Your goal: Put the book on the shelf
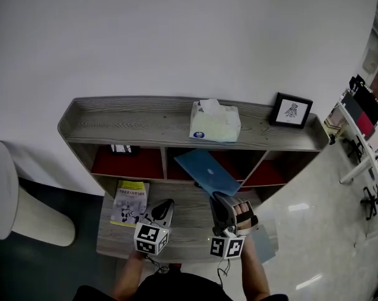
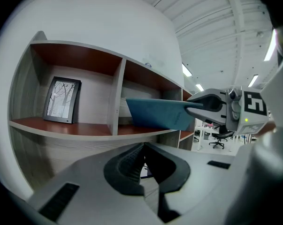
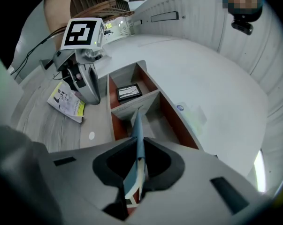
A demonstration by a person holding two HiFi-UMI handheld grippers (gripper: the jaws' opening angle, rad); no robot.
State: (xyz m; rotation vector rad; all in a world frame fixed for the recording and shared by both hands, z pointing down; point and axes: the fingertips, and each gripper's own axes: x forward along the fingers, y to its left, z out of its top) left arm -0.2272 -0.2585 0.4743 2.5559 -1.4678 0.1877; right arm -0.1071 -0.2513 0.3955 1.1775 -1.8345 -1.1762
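Observation:
A thin blue book [image 1: 207,173] is clamped at its near end in my right gripper [image 1: 221,199], which is shut on it. The book sticks out forward, its far end at the mouth of the middle compartment of the grey shelf unit [image 1: 145,121]. In the right gripper view the blue book [image 3: 139,135] stands on edge between the jaws and points at the compartment divider. My left gripper [image 1: 162,209] hovers over the lower ledge to the left, shut and empty. From the left gripper view the blue book [image 2: 160,114] and the right gripper [image 2: 211,107] show at the right.
A yellow-and-white booklet [image 1: 130,202] lies on the lower ledge at the left. A small framed picture [image 2: 61,100] stands in the left compartment. On the shelf top sit a tissue box [image 1: 214,121] and a black-framed picture [image 1: 291,110]. A white stool [image 1: 13,199] stands at the left.

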